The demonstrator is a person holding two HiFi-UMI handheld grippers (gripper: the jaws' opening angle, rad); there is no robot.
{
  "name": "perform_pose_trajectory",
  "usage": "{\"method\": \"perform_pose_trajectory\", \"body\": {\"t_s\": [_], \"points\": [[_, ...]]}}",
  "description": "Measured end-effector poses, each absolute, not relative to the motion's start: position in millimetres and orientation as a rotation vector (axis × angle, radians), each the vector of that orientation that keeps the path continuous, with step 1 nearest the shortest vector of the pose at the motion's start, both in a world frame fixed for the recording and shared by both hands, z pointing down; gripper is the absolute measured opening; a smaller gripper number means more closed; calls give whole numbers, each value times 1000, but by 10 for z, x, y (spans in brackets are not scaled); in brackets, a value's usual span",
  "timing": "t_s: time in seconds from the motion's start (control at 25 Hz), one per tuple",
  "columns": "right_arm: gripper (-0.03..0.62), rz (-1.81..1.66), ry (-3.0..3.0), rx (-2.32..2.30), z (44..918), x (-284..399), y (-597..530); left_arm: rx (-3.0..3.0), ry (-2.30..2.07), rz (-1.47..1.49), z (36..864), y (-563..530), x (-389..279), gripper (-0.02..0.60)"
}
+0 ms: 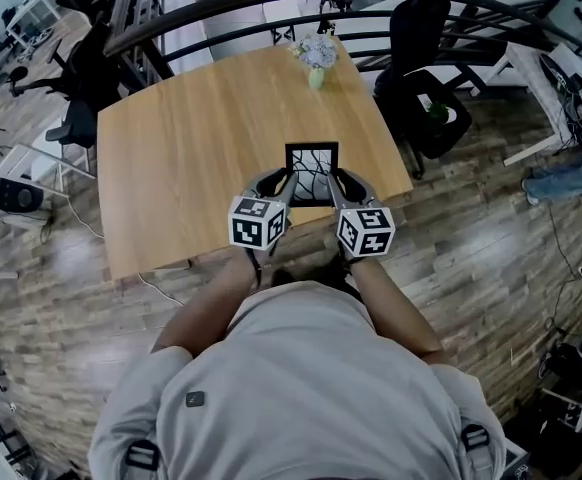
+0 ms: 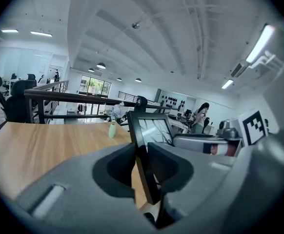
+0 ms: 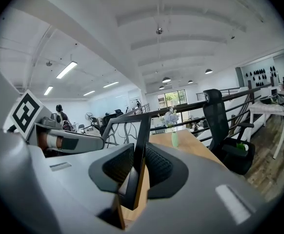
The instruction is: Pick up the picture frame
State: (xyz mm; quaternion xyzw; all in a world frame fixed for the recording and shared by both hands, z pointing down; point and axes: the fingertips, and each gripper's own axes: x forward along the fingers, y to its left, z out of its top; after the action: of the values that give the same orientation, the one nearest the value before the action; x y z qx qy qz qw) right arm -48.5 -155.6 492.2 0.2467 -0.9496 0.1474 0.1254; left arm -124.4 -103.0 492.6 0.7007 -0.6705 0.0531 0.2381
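A black picture frame [image 1: 311, 173] with a branch drawing is held upright above the near edge of the wooden table [image 1: 191, 148]. My left gripper [image 1: 279, 190] is shut on its left side bar, seen edge-on between the pads as the frame [image 2: 144, 150]. My right gripper [image 1: 339, 190] is shut on the right side bar of the frame [image 3: 138, 145]. In each gripper view the other gripper shows across the frame. The frame's lower edge is hidden behind the grippers in the head view.
A small green vase of pale flowers [image 1: 317, 60] stands at the table's far edge. A black office chair [image 1: 426, 78] sits at the right of the table, and a dark railing [image 1: 271, 8] curves behind it. Wood floor lies all around.
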Motion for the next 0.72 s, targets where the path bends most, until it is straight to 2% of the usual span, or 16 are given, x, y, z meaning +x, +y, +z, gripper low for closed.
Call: {"method": "perform_pose_trajectory", "body": {"t_s": [0.48,0.72], "points": [[84,413,-2741,755,4929,-155,-1235,1953,-1798,133,4952,-726,-927,83],[85,434,-2748,765,4910,301,-1224,1958,-1788,146,4917,-718,-472,83]]}}
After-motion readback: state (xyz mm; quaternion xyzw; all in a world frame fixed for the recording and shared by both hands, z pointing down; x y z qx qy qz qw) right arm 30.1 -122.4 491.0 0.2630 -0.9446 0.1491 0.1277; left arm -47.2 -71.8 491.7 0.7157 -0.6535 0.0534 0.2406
